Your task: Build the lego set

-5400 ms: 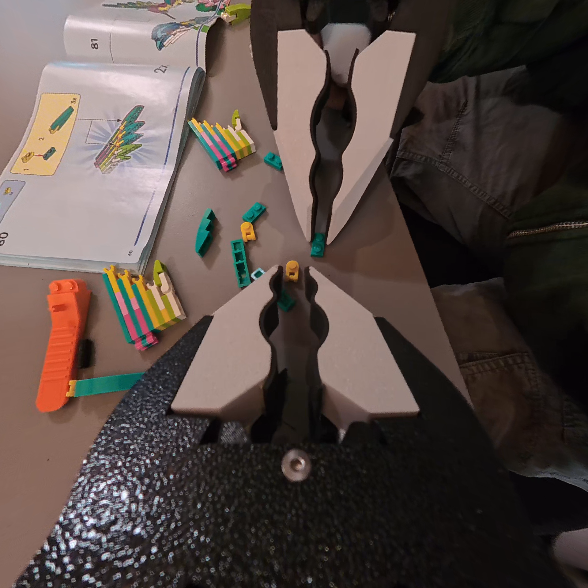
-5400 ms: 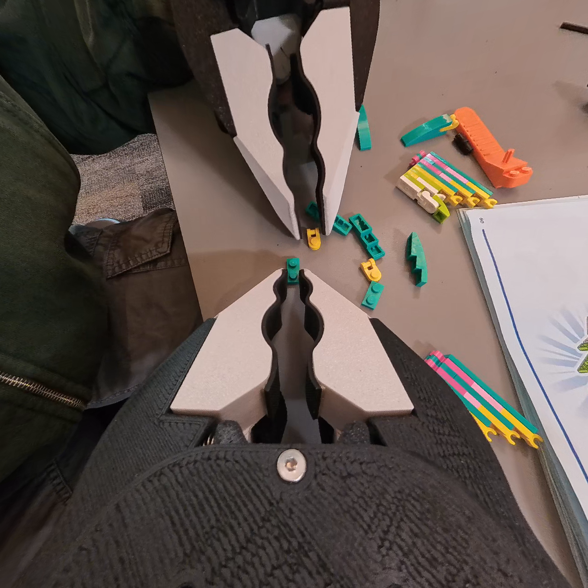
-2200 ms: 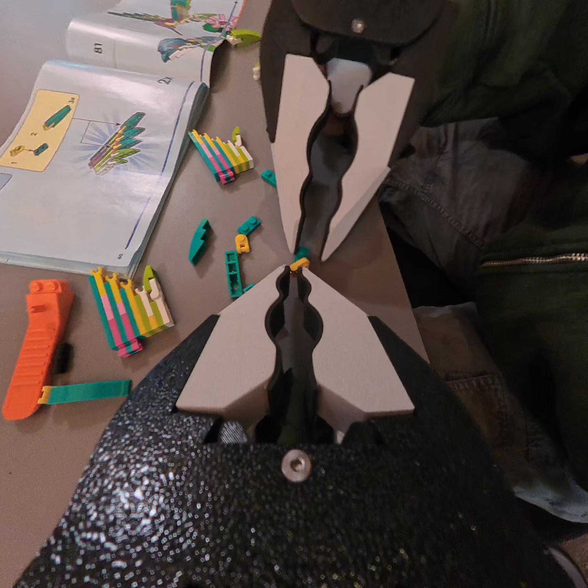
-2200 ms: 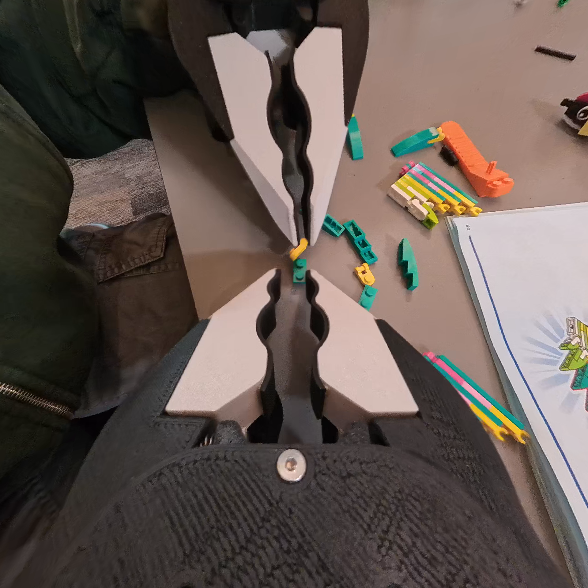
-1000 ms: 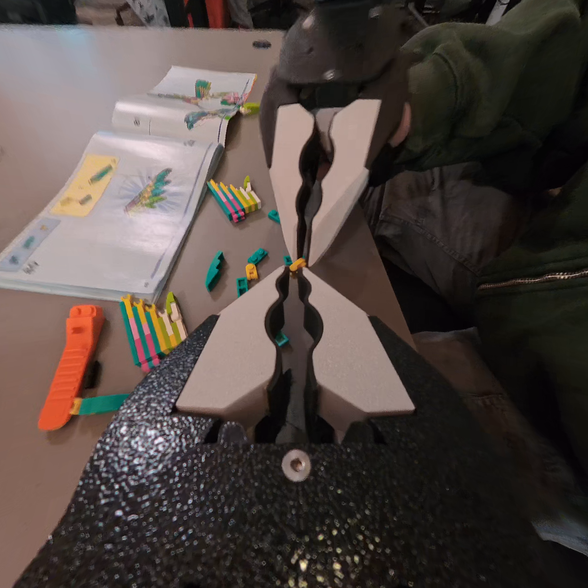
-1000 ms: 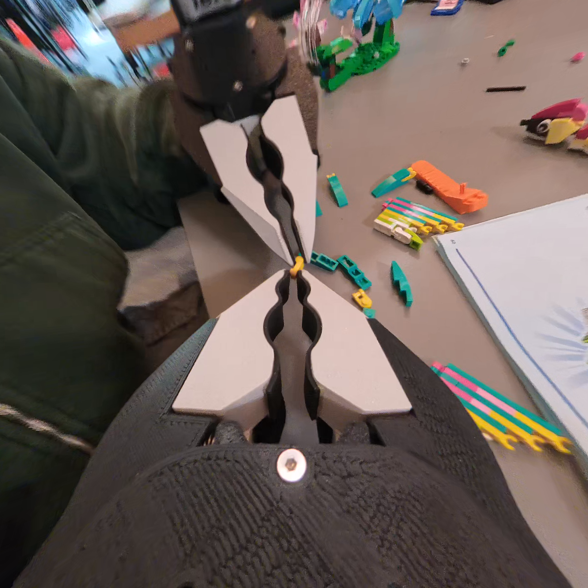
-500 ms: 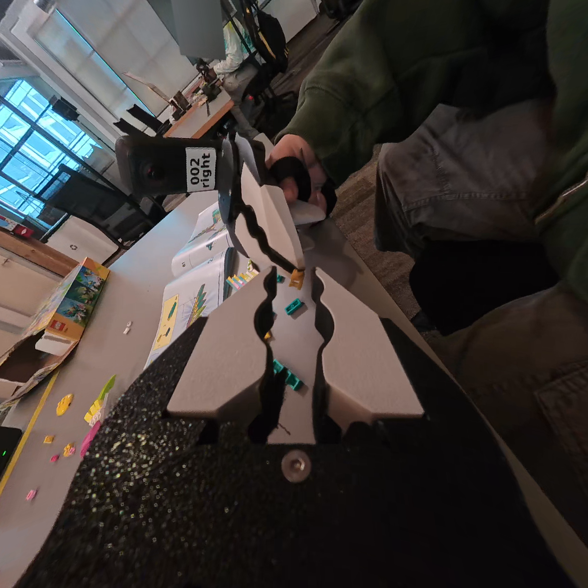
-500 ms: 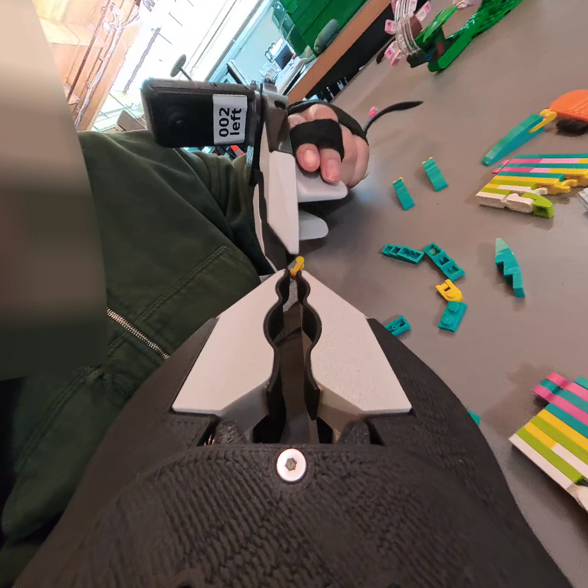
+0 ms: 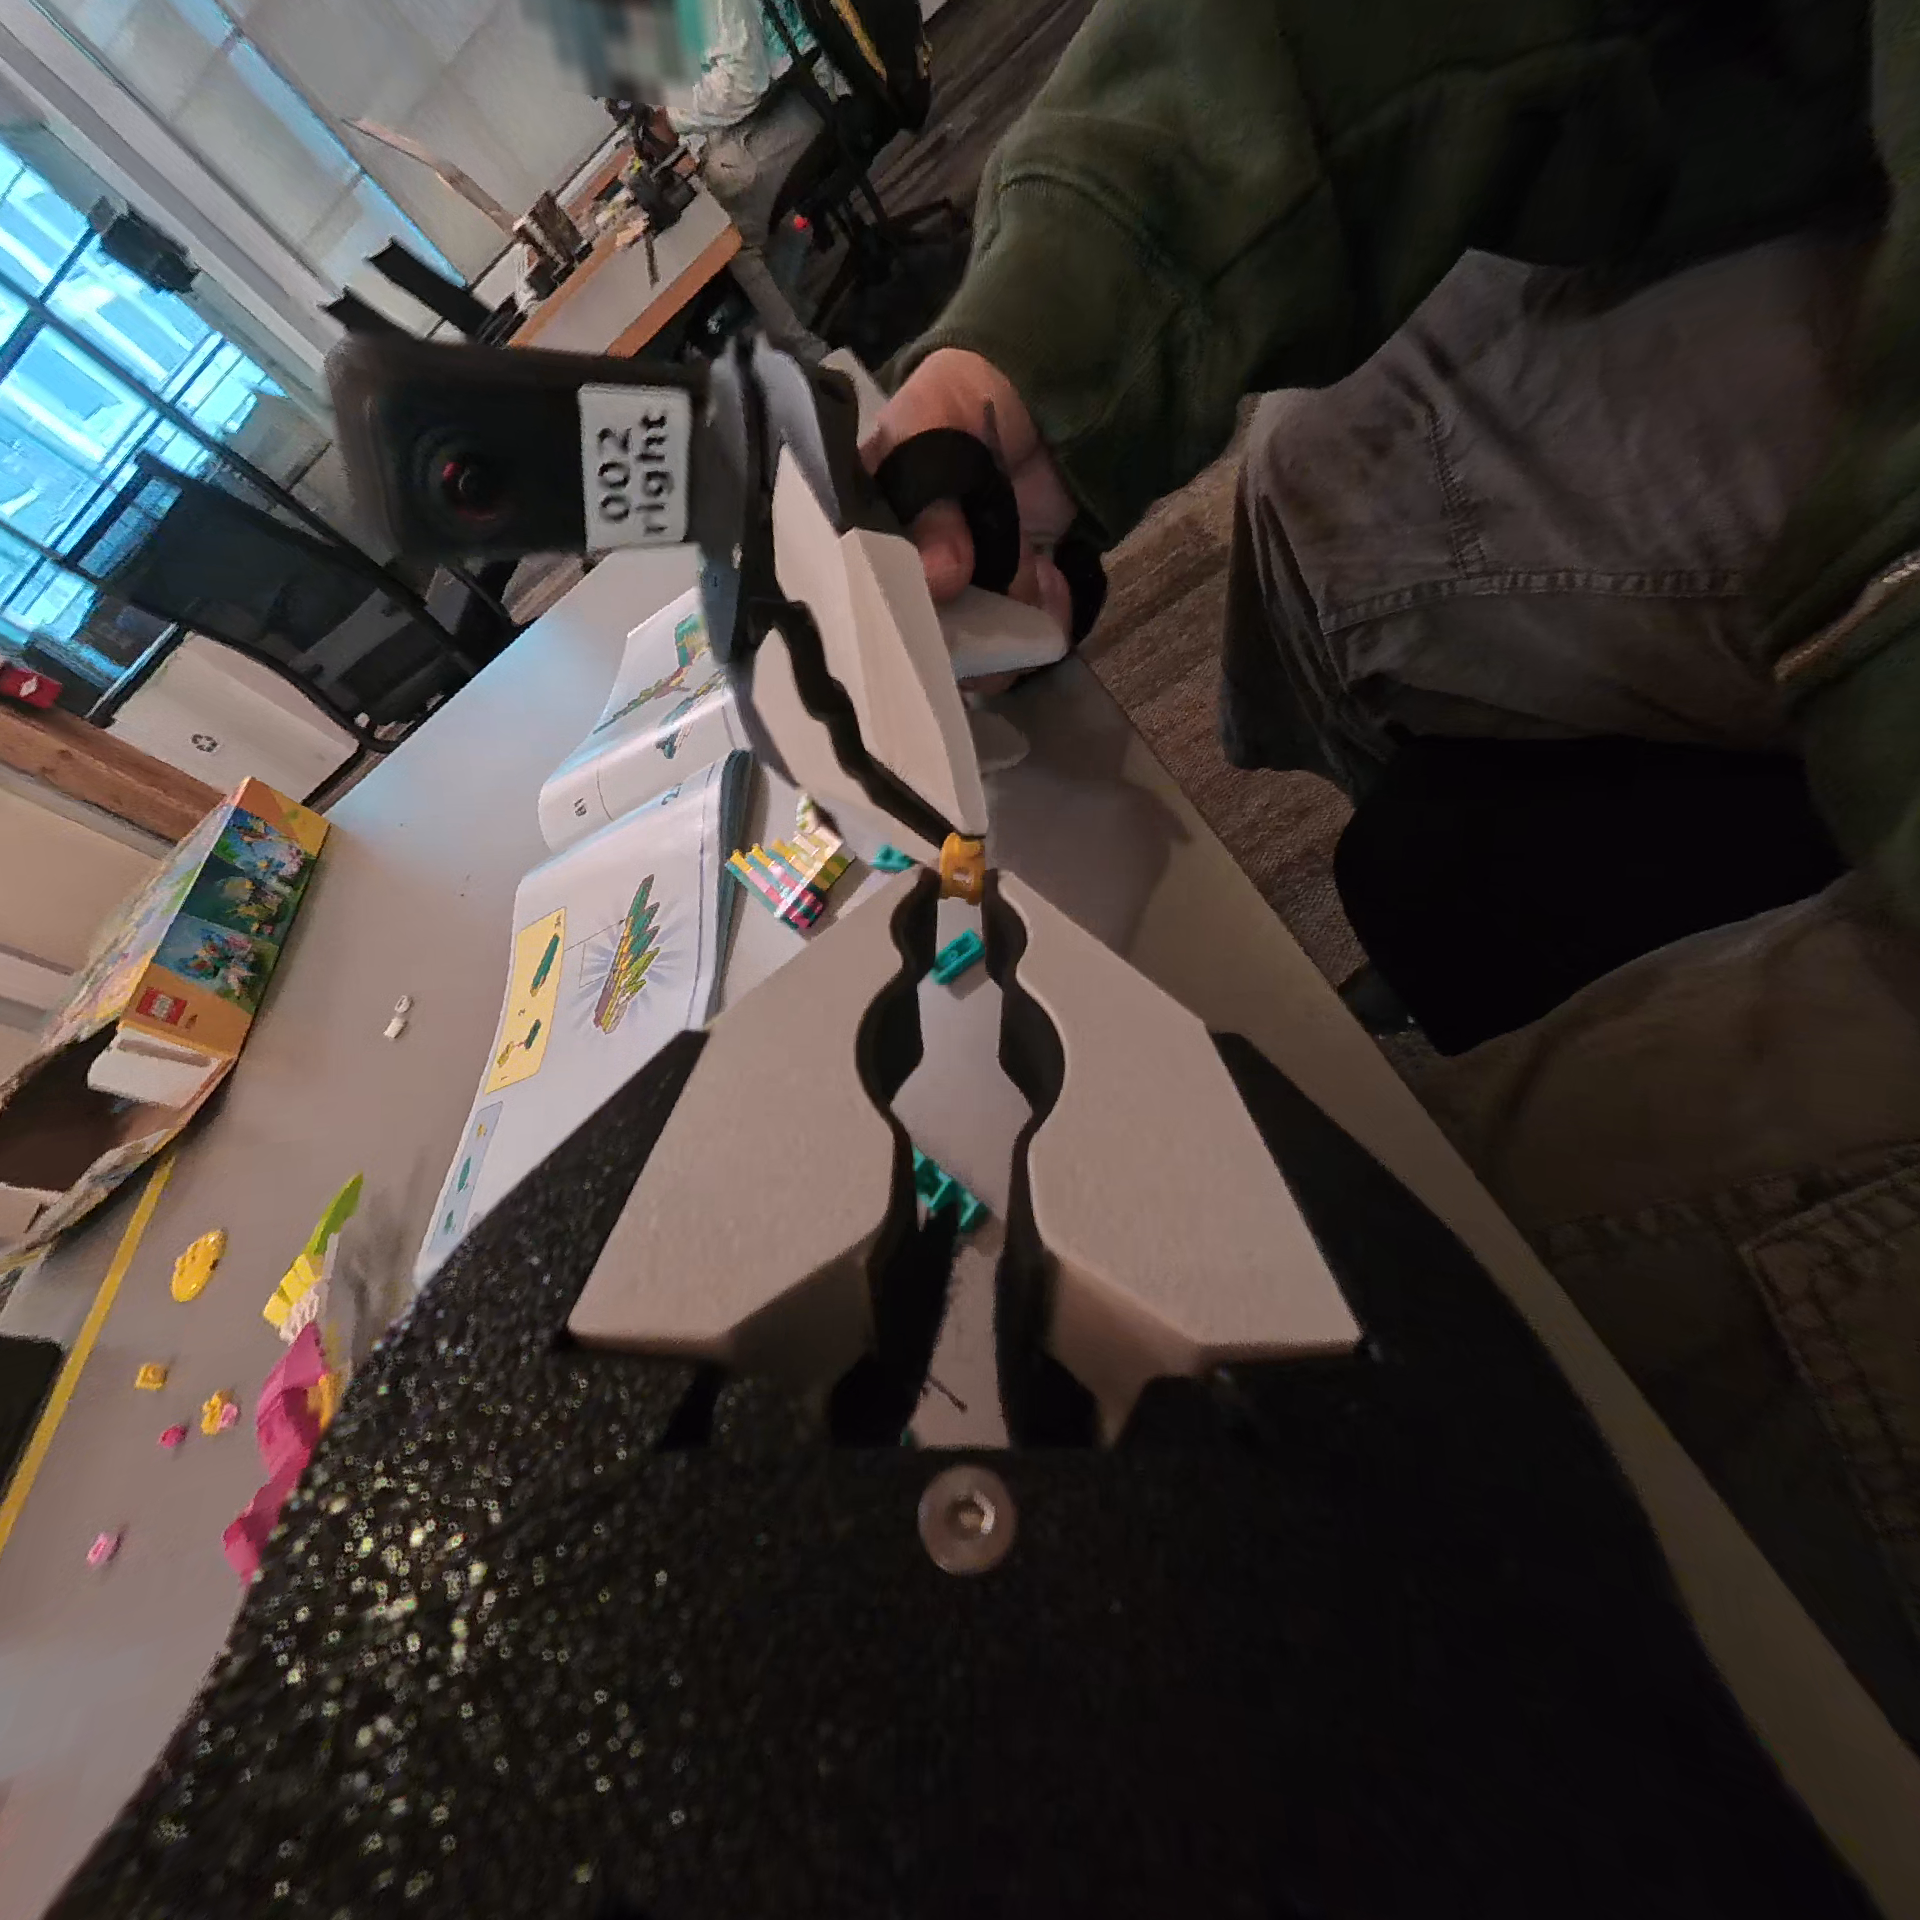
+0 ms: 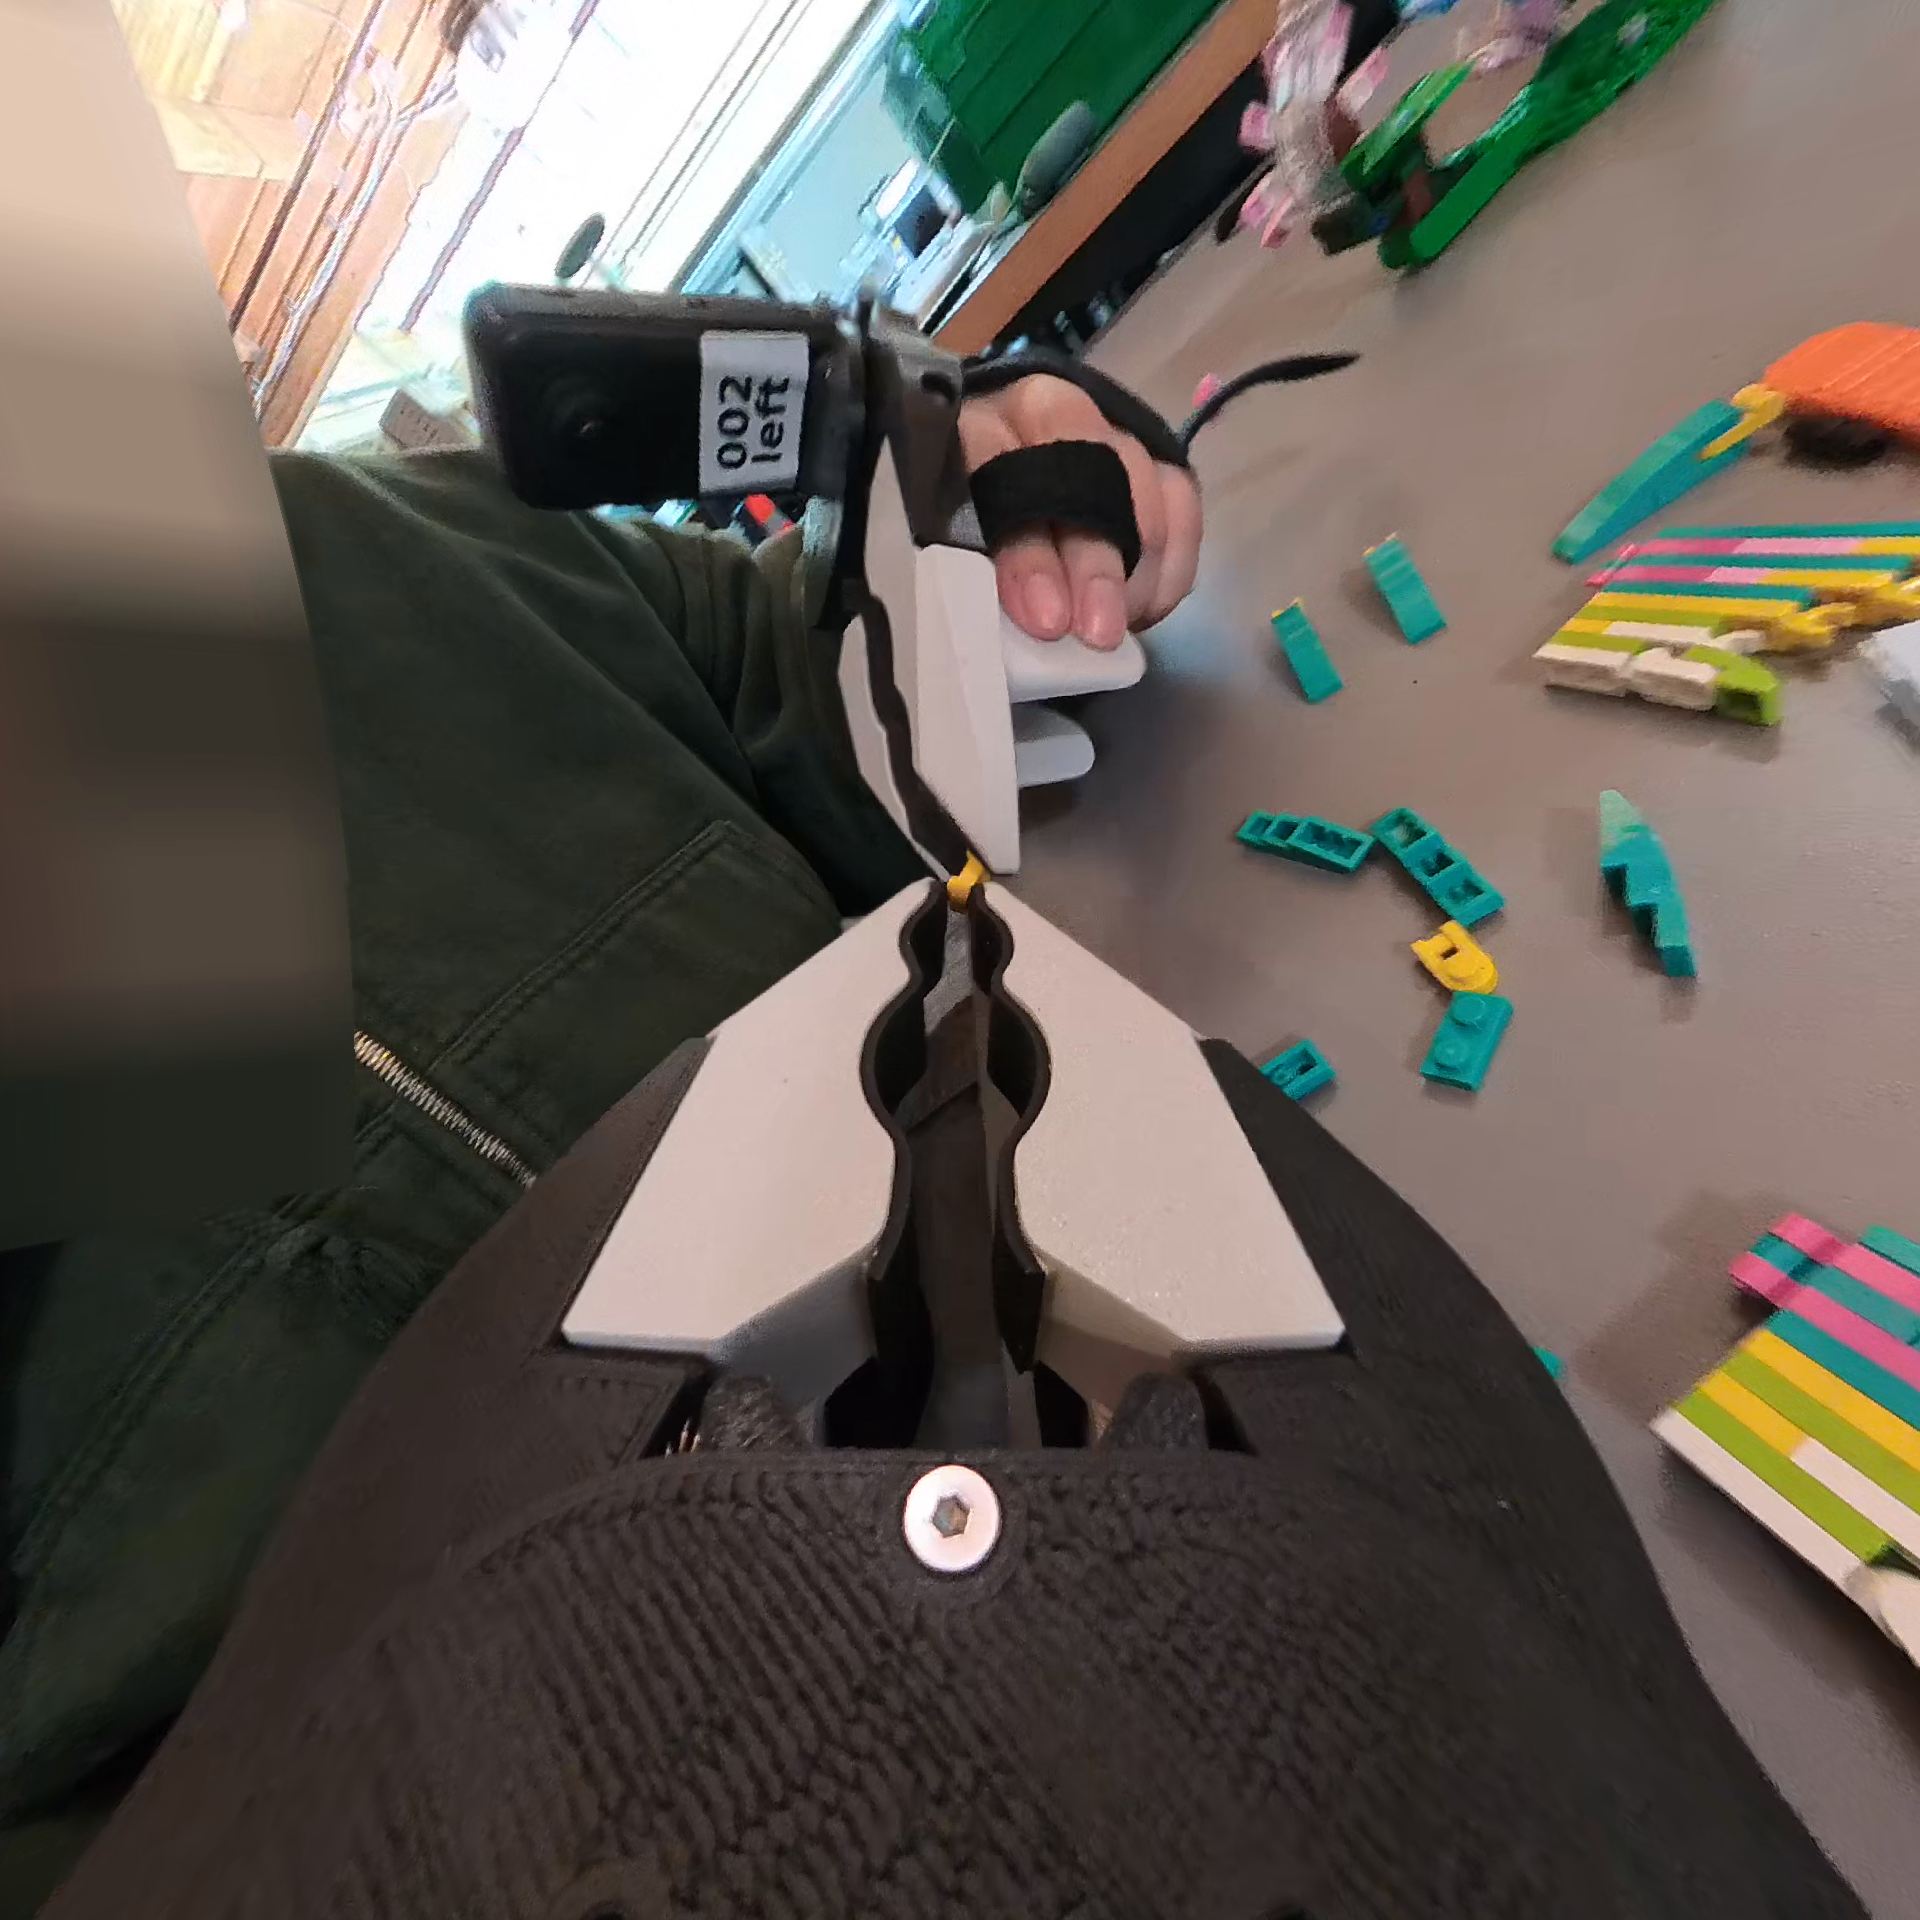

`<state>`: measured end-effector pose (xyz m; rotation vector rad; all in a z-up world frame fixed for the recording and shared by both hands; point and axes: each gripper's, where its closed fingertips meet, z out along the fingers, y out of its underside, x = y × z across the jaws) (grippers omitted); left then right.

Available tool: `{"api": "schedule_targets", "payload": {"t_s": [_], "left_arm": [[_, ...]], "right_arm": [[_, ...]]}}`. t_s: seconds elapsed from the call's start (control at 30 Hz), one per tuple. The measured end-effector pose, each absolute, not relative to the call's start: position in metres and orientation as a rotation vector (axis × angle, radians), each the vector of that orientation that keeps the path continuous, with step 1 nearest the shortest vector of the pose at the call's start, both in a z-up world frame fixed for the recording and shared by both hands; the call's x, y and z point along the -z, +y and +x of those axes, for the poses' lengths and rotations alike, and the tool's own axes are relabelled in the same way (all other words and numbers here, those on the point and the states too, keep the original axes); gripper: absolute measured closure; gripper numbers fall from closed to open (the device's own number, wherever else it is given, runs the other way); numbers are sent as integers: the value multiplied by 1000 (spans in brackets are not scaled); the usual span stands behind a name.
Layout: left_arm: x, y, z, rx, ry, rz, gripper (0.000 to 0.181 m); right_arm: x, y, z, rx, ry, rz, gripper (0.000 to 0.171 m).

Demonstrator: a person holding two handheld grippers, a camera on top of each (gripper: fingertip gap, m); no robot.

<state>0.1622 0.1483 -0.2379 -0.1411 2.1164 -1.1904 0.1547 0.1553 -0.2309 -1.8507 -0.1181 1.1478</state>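
Observation:
Both grippers are raised above the table and meet tip to tip on one small yellow clip piece. My left gripper is shut on it from below. The right gripper comes down from the upper left and pinches the same piece. In the right wrist view my right gripper is shut on the yellow piece, and the left gripper reaches it from above. Whether a teal piece is joined to the yellow one is hidden by the fingertips.
Loose teal plates, a second yellow clip and a teal stepped piece lie on the grey table. Two striped wing builds, an orange separator, an open instruction booklet and the set's box are nearby. The person sits at the table edge. Only a small space, under 4 cm, lies between the two pairs of fingers.
Both grippers lifted off the table and tilted sideways. Half a second ago my left gripper stood open beside the yellow piece; now it has closed on it while the right still holds it.

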Motion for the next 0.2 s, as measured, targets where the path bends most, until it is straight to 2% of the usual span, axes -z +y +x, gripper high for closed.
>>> {"api": "schedule_targets", "payload": {"t_s": [0.03,0.2], "left_arm": [[237,152,167,1186,2108,-189,175],[239,177,187,1156,2095,-446,176]], "right_arm": [[230,159,160,-1108,-84,-1836,168],[238,168,193,-600,32,-1885,171]]}}
